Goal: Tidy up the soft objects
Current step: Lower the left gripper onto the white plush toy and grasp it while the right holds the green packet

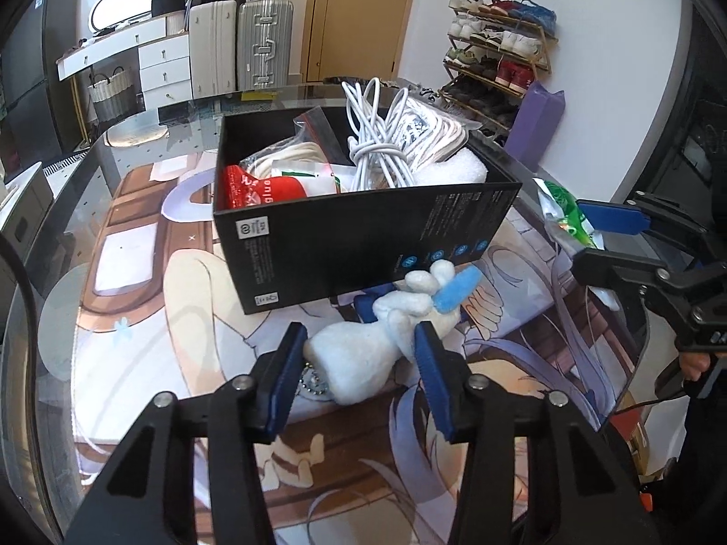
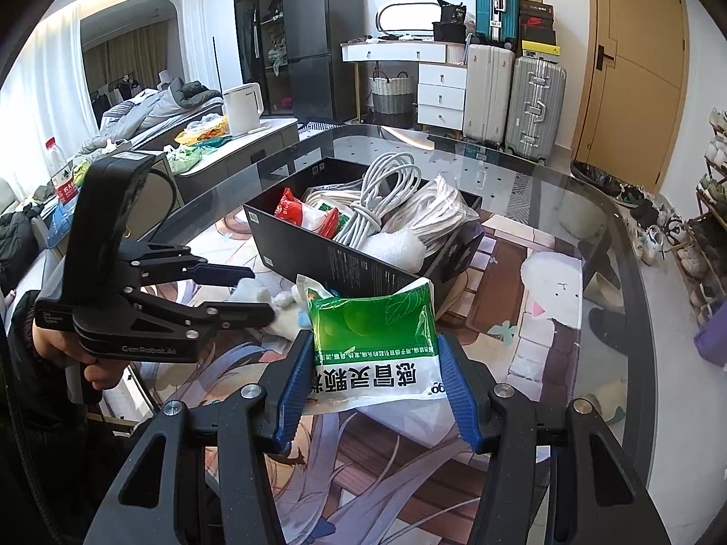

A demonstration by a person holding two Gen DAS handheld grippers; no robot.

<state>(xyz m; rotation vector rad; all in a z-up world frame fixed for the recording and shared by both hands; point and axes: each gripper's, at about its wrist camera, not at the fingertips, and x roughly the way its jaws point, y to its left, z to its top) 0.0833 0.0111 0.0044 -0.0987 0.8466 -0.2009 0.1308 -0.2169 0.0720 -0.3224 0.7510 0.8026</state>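
2 claws clamped: left claw (image 1: 359,354) grips white plush toy (image 1: 363,359); right claw (image 2: 375,363) grips green-white packet (image 2: 372,340).

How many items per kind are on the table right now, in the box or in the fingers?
Black box: 1
Cable bundles in the box, loose white and bagged: 2
Red-and-white packets in the box: 2, as far as I can tell
White foam piece in the box: 1
Green-and-white pouch, in the right gripper: 1
White plush toy, in the left gripper: 1
Total: 8

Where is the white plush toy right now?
In the left wrist view, the plush toy sits between the left tongs, on the mat just before the black box.
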